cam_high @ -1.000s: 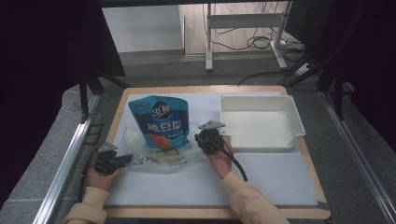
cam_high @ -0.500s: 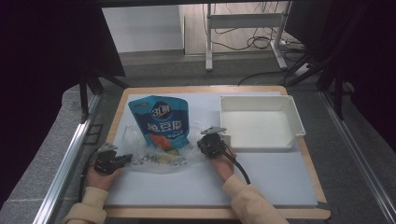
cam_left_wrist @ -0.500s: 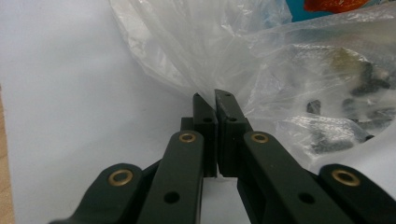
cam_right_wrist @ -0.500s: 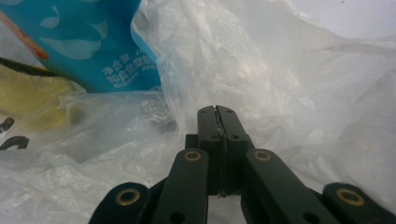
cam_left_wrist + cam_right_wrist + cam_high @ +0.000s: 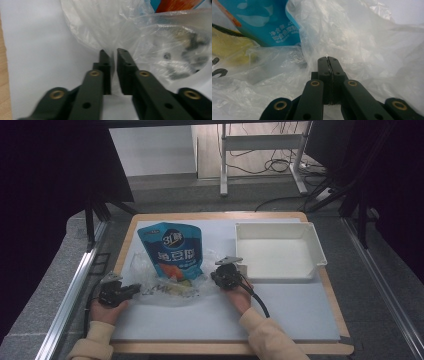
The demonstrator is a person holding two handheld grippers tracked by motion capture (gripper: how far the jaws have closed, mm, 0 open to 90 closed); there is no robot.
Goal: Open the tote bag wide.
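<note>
A clear plastic bag lies crumpled on the white mat, with a blue snack pouch partly inside it and small items showing through the film. My left gripper is at the bag's left end. Its jaws have just been opening, and the film now hangs loose in the narrow gap between them. My right gripper is at the bag's right end, shut on a fold of the film. The blue pouch lies just beyond it.
A white tray stands at the back right of the mat, close to my right hand. The mat's wooden board edge runs along the front. Bare mat lies in front of the bag and under the tray's near side.
My right gripper has shifted slightly toward the near edge with the bag's film in it. The left hand has stayed in place.
</note>
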